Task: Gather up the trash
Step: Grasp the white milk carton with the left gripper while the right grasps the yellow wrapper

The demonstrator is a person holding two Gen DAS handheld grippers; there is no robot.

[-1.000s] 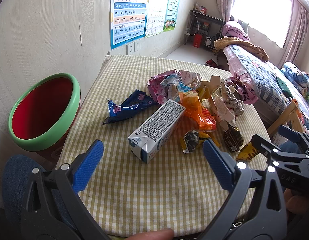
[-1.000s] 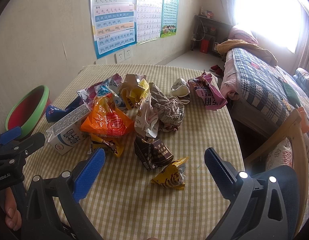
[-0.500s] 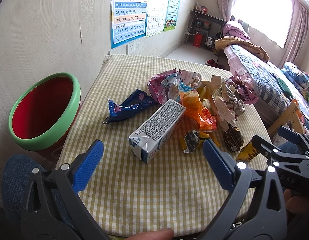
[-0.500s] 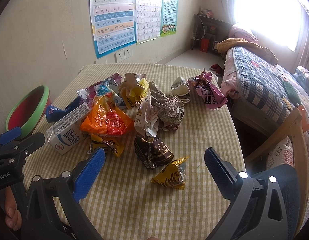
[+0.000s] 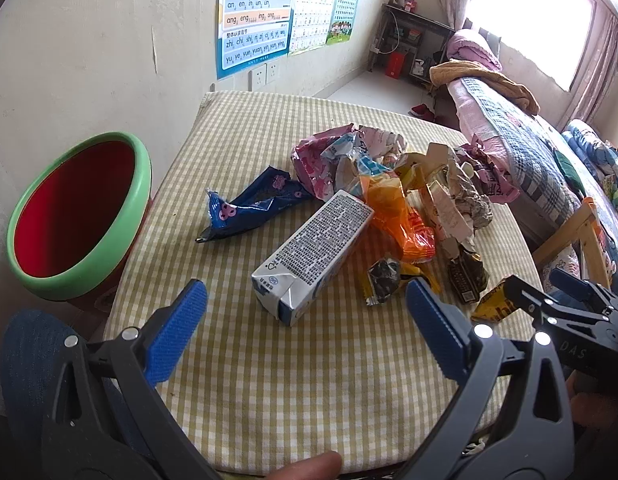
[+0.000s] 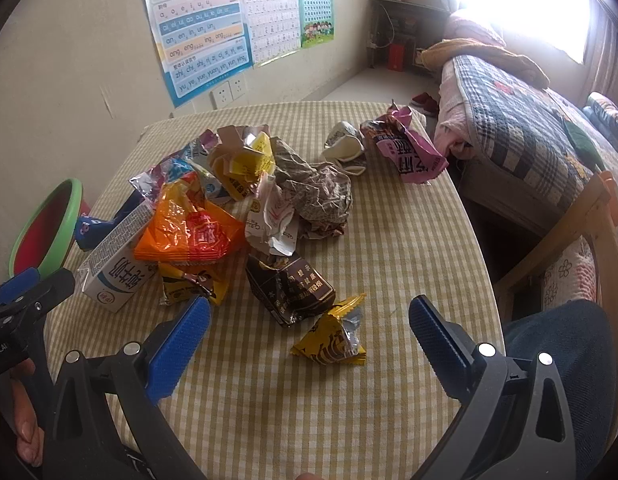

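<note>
We hold both tools spread, left tool (image 5: 305, 320) facing the milk carton (image 5: 313, 254); next: pinch it, carry to bin (image 5: 79, 216).

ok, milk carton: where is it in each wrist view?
Left wrist: milk carton lies at centre, just beyond the open left gripper.
Right wrist: carton at the left edge, under the orange wrapper.
Shared landmark: the green-rimmed red bin, left of the table in both.

Home bedroom, quilted bed (image 6: 521, 128), curtained window (image 5: 529, 12), pinyin wall charts (image 6: 201, 28), checked tablecloth table (image 6: 349, 400)
</note>
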